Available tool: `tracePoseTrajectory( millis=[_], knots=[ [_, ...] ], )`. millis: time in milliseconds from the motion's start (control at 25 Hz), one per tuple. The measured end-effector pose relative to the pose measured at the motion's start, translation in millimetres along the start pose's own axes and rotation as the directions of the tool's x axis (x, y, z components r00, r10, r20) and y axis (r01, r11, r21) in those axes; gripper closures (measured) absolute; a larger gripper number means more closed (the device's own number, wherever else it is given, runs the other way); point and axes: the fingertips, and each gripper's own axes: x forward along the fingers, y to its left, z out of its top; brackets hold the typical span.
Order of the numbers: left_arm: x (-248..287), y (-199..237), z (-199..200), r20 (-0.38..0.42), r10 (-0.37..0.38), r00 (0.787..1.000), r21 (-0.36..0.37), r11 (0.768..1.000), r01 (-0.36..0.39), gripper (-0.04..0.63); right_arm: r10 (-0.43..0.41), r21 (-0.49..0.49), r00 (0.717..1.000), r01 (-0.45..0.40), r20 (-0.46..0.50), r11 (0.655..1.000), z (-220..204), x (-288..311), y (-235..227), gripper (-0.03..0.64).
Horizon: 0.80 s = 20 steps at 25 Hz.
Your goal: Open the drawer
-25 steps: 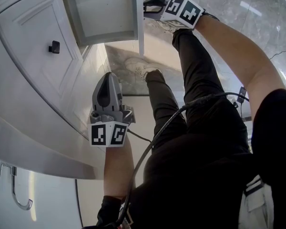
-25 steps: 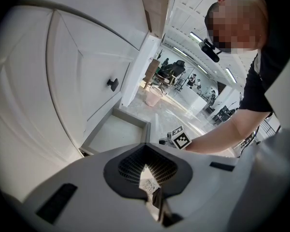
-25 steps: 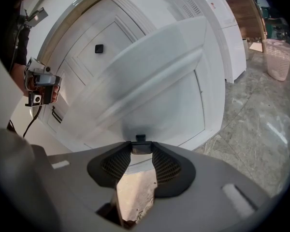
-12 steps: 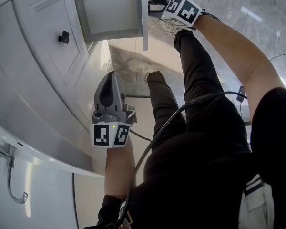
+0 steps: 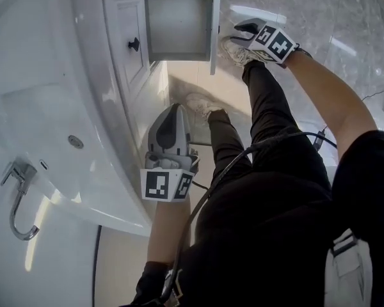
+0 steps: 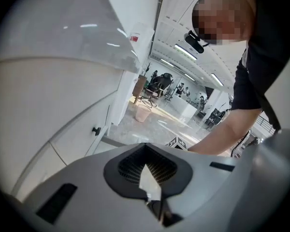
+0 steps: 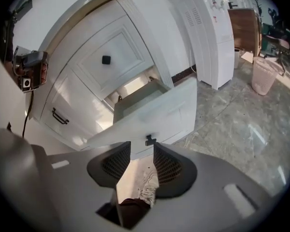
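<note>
1. The white drawer [image 5: 179, 24] is pulled out of the vanity [image 5: 112, 165], low down at the far end, with its front panel [image 7: 157, 112] towards the person.
2. The right gripper [image 7: 141, 148] is just off the drawer's small dark knob [image 7: 148, 140], its jaws apart with nothing between them.
3. The left gripper [image 6: 145, 151] is nearer, beside the vanity, its jaws closed together and empty.
4. Left of the drawer is a cabinet door [image 5: 123, 62] with a black knob [image 5: 134, 43].
5. The basin [image 5: 45, 133] and faucet [image 5: 16, 200] are at the near left.

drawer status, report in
Left gripper shut, empty. Right gripper open, just short of the knob, not gripping it. Drawer stands open, looks empty. Nothing in the way.
</note>
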Motion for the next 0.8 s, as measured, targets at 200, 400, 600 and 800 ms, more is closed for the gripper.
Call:
tracePoseTrajectory(
  millis=[200,400,600,800],
  knots=[
    [-34,-16,53,0.053,0.002,0.999,0.029,1.000,-0.003,0.604,-0.012,-0.004,0.997,0.012,0.072,1.000,54,-51,26,0.476],
    [-76,-30,116,0.135,0.019,0.991,0.035,0.999,-0.024,0.604,-0.003,-0.028,0.986,0.008,0.167,1.000,129,-105,58,0.492],
    [-123,-34,192,0.269,0.061,0.961,0.049,0.996,-0.076,0.604,0.011,-0.084,0.966,0.011,0.260,0.996,216,-165,81,0.525],
    [-203,-37,256,0.381,0.119,0.917,0.028,0.990,-0.140,0.604,0.033,-0.140,0.955,0.009,0.295,0.990,283,-227,133,0.567]
  ],
)
